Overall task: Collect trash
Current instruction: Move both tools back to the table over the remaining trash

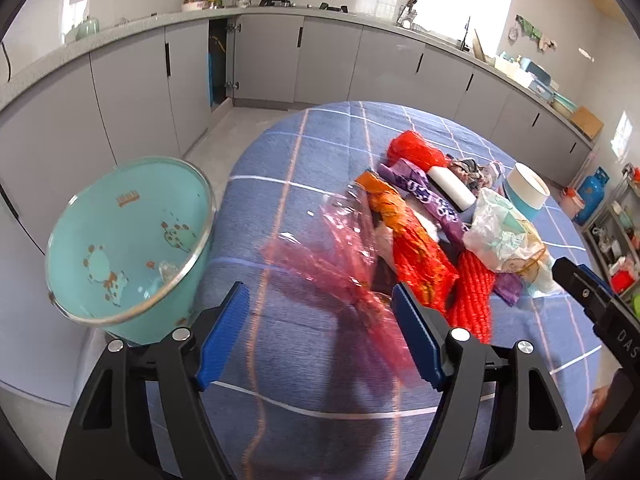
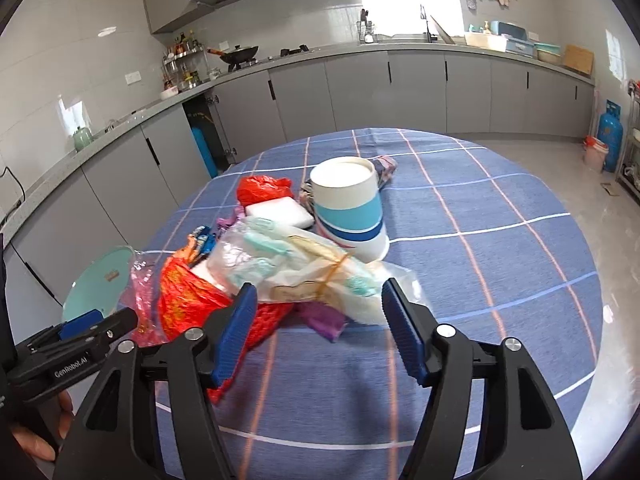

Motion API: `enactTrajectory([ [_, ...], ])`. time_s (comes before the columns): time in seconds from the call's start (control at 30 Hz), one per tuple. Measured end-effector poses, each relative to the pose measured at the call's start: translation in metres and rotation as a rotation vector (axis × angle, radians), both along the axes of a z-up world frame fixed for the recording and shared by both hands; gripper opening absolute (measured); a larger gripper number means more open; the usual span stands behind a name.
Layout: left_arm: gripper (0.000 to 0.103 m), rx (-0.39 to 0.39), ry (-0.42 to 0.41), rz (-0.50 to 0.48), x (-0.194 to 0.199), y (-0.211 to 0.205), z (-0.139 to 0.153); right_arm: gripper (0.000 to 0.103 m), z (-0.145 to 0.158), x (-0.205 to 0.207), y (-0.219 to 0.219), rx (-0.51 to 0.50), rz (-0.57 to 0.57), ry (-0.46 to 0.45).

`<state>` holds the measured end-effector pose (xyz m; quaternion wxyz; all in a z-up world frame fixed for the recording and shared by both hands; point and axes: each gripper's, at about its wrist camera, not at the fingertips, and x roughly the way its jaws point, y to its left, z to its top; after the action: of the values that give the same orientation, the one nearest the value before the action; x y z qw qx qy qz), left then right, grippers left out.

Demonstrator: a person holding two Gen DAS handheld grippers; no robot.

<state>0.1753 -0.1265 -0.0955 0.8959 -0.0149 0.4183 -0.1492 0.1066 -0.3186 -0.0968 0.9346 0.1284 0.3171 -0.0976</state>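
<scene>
A pile of trash lies on the blue checked tablecloth (image 1: pixel 304 208): a pink clear wrapper (image 1: pixel 340 264), an orange-red bag (image 1: pixel 416 252), a red net (image 1: pixel 472 296), a purple wrapper (image 1: pixel 424 192), a white-and-mint plastic bag (image 1: pixel 504 236), a red bag (image 1: pixel 416 148). My left gripper (image 1: pixel 320 332) is open, the pink wrapper between its blue pads, blurred. A teal bin (image 1: pixel 128 236) stands at the table's left edge. My right gripper (image 2: pixel 316 328) is open just before the white-and-mint bag (image 2: pixel 296 268). The left gripper (image 2: pixel 80 340) shows at lower left.
A white and blue paper cup (image 2: pixel 348 208) stands upside down behind the pile, beside a white block (image 2: pixel 280 210). Grey kitchen cabinets (image 1: pixel 328 60) run around the room. A blue gas cylinder (image 2: pixel 610 136) stands on the floor at the right.
</scene>
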Motion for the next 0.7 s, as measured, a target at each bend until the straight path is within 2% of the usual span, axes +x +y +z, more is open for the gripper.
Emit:
enactTrajectory([
  [0.23, 0.066, 0.020, 0.012, 0.005, -0.001, -0.015, -0.007, 0.066, -0.005, 0.013, -0.022, 0.003, 0.046, 0.043],
  [0.4, 0.066, 0.037, 0.013, 0.010, -0.002, -0.020, -0.008, 0.078, -0.009, 0.031, -0.030, 0.014, 0.125, 0.084],
  [0.53, 0.066, 0.048, 0.006, 0.003, -0.004, -0.023, -0.008, 0.078, -0.020, 0.046, -0.030, -0.013, 0.174, 0.149],
  [0.6, 0.066, 0.047, 0.011, 0.005, -0.003, -0.024, -0.009, 0.077, -0.024, 0.049, -0.029, -0.019, 0.190, 0.168],
  [0.63, 0.066, 0.043, 0.013, 0.004, -0.002, -0.023, -0.010, 0.070, -0.025, 0.048, -0.028, -0.028, 0.190, 0.166],
  [0.67, 0.066, 0.039, 0.015, 0.002, -0.002, -0.023, -0.010, 0.056, -0.025, 0.048, -0.027, -0.036, 0.191, 0.163],
  [0.7, 0.062, 0.039, 0.015, -0.006, -0.002, -0.024, -0.011, 0.050, -0.025, 0.047, -0.026, -0.046, 0.192, 0.167],
])
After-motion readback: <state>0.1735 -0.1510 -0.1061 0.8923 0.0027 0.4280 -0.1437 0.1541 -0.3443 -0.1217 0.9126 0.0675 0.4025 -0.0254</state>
